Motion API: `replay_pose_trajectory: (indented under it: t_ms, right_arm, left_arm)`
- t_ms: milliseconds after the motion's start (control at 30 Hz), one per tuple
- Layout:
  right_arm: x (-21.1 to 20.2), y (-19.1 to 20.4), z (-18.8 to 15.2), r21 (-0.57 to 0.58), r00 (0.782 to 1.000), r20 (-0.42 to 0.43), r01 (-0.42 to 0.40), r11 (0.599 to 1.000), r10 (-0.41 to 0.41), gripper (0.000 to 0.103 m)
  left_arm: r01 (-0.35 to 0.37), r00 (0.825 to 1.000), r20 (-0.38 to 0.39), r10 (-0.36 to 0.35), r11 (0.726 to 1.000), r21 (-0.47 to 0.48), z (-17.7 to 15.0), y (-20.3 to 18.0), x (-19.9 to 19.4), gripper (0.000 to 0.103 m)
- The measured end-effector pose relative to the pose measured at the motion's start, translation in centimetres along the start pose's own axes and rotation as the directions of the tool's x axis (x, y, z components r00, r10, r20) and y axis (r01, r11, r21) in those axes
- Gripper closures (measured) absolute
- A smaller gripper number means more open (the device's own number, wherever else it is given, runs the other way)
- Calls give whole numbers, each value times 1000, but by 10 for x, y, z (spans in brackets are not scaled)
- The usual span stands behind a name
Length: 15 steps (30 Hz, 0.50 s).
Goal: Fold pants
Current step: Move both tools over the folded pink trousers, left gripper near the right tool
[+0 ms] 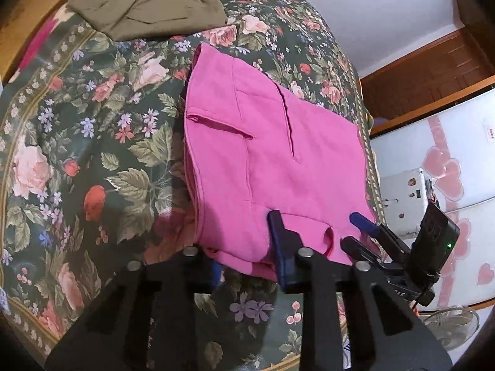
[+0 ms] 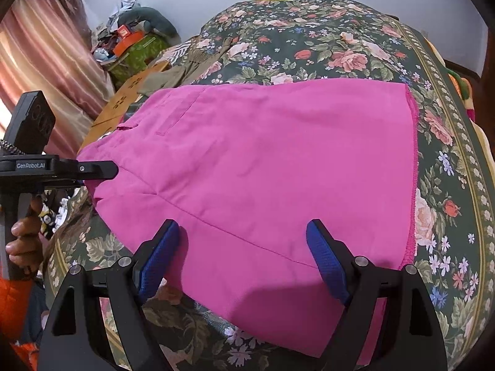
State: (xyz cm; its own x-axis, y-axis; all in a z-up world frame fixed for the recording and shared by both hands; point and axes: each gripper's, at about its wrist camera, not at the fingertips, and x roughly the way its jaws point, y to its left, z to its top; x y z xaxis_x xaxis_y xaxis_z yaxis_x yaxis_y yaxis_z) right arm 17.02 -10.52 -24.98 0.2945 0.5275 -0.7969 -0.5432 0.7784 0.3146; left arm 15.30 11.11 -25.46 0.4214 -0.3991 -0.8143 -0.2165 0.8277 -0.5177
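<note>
The pink pants (image 1: 263, 160) lie folded flat on the flowered bedspread (image 1: 92, 154); they also fill the right wrist view (image 2: 272, 167). My left gripper (image 1: 244, 247) is open, with its right finger (image 1: 280, 241) resting on the near pink edge and its left finger mostly hidden under the mount. My right gripper (image 2: 244, 259) is open, its blue pads straddling the near edge of the pants without holding them. The right gripper also shows in the left wrist view (image 1: 360, 232), at the pants' right corner. The left gripper's body (image 2: 62, 167) touches the pants' left edge.
Folded olive-green pants (image 1: 148, 6) lie at the far end of the bed. The bed's edge (image 1: 368, 142) runs along the right, with a white appliance (image 1: 405, 204) and a fan (image 1: 451, 324) beyond. A cluttered pile (image 2: 130, 40) and curtain (image 2: 46, 71) stand off the bed's left.
</note>
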Motion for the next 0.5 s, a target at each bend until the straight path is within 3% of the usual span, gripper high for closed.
replay_pose_trajectory:
  t_ms: [67, 100, 167, 300, 400, 500]
  right_arm:
    - [-1, -1, 1, 12, 1000, 3, -1, 1000, 1, 24]
    - [-4, -3, 0, 25, 1000, 12, 0, 1000, 0, 24]
    - [-7, -6, -1, 35, 1000, 19, 0, 999, -1, 24]
    - [-10, -7, -7, 10, 999, 20, 28, 1000, -28, 27]
    - [-9, -1, -12, -40, 998, 18, 60, 997, -59, 27]
    - [-8, 2, -14, -59, 996, 23, 89, 994, -88, 27]
  left_arm:
    - [-52, 998, 29, 51, 998, 29, -2, -5, -4, 81]
    - [-111, 992, 63, 107, 992, 64, -4, -10, -9, 82]
    - [-226, 969, 133, 210, 967, 121, -9, -19, -19, 83]
    - [-352, 928, 193, 319, 920, 173, -18, -18, -32, 83]
    - [-485, 866, 263, 425, 843, 233, -30, -25, -34, 83]
    - [-563, 815, 336, 472, 780, 272, -33, -37, -38, 83]
